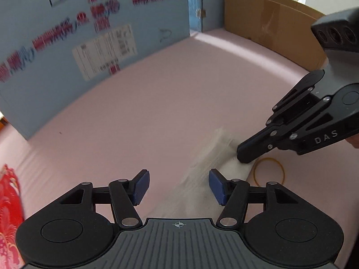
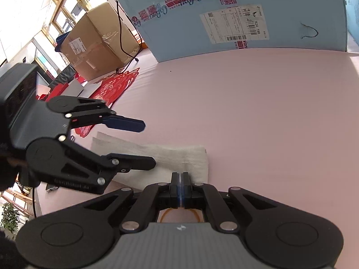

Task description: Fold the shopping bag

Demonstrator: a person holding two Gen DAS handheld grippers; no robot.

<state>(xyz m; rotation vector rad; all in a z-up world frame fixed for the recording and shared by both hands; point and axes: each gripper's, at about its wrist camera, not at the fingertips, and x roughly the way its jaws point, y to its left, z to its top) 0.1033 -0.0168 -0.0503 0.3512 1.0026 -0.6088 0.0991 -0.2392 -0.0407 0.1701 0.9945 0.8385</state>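
Note:
The white shopping bag [image 2: 177, 157] lies folded into a narrow flat strip on the pink table [image 2: 269, 116]. It also shows blurred in the left wrist view [image 1: 211, 161]. My right gripper [image 2: 181, 176] is shut, its tips pressed on the bag's near edge; it enters the left wrist view [image 1: 243, 154] from the right. My left gripper [image 1: 179, 185] is open and empty, hovering over the bag's left part; in the right wrist view its fingers [image 2: 134, 163] spread above the bag.
A yellow rubber band [image 1: 269, 171] lies on the table beside the bag, under my right gripper. A blue cardboard wall [image 2: 246, 15] stands at the back, a brown box [image 1: 269, 22] at the right. Red paper-cuts [image 2: 116, 85] lie at the left.

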